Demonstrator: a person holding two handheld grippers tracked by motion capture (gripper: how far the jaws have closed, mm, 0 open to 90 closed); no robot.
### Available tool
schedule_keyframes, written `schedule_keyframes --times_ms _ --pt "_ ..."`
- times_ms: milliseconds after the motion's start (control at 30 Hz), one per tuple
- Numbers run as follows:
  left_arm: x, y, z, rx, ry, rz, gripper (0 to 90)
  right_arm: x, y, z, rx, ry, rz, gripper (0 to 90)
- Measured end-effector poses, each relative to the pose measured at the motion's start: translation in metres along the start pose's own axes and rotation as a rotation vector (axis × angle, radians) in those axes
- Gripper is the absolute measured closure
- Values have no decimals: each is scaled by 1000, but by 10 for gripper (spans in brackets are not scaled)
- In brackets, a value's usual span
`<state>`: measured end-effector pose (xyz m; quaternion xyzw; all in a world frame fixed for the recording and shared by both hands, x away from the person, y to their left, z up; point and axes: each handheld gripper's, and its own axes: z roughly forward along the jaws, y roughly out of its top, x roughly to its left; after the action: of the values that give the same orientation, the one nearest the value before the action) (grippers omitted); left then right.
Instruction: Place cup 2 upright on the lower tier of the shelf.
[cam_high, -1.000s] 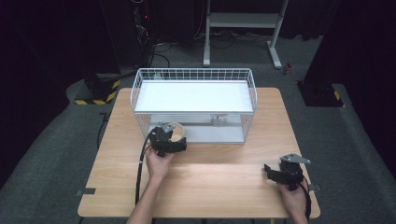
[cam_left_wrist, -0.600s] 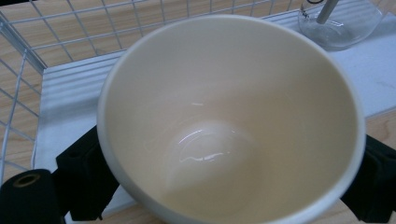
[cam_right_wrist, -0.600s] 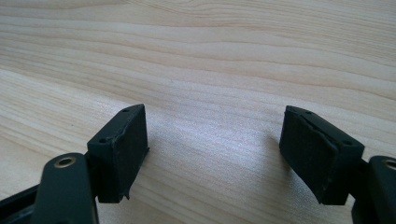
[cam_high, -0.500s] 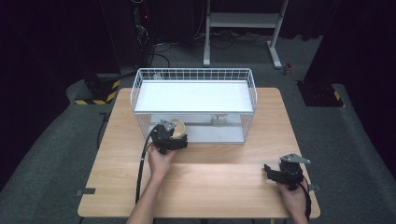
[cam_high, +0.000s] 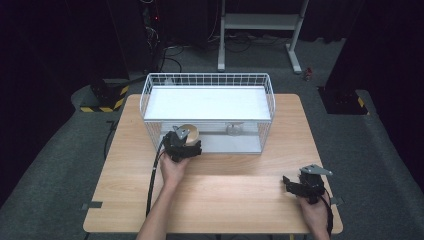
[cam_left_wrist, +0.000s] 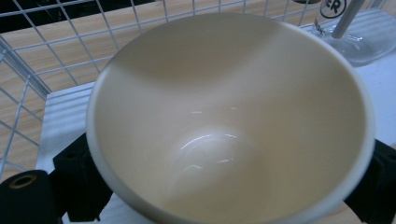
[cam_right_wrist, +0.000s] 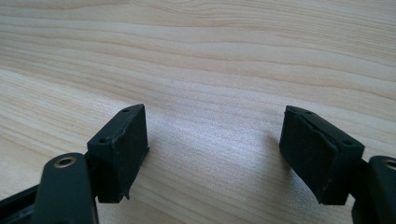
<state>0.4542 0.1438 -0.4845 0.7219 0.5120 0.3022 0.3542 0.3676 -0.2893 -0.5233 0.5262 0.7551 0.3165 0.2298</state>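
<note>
Left gripper (cam_high: 186, 141) holds bowl (cam_high: 189, 132) (beige) at wire basket (cam_high: 209, 80).

Both handheld grippers are black: the left gripper (cam_high: 182, 141) trails a thick black cable toward the near table edge, and the right gripper (cam_high: 292, 185) carries a grey three-cornered plate on top. Bare forearms enter from the near side. The right gripper's pads (cam_right_wrist: 122, 149) are matte black foam blocks, with brass-ringed holes beside them.

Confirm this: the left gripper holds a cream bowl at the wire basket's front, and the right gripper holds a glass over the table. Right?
Not quite. The right gripper holds nothing: the right gripper view shows open jaws over bare table. The left gripper does hold the cream bowl at the wire basket.
</note>
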Motion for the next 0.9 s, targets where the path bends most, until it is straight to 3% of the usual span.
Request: schedule_keyframes --times_ms 167,300,367,733,900 --pt "2 0 2 -9 -9 8 80 0 0 0 0 0 0 238" --pt "2 6 6 38 -7 25 73 0 0 0 0 0 0 238" --pt "1 6 8 29 4 13 73 0 0 0 0 0 0 238" --pt "3 6 10 14 6 31 69 0 0 0 0 0 0 238" --pt "2 5 10 16 -1 14 67 0 0 0 0 0 0 238"
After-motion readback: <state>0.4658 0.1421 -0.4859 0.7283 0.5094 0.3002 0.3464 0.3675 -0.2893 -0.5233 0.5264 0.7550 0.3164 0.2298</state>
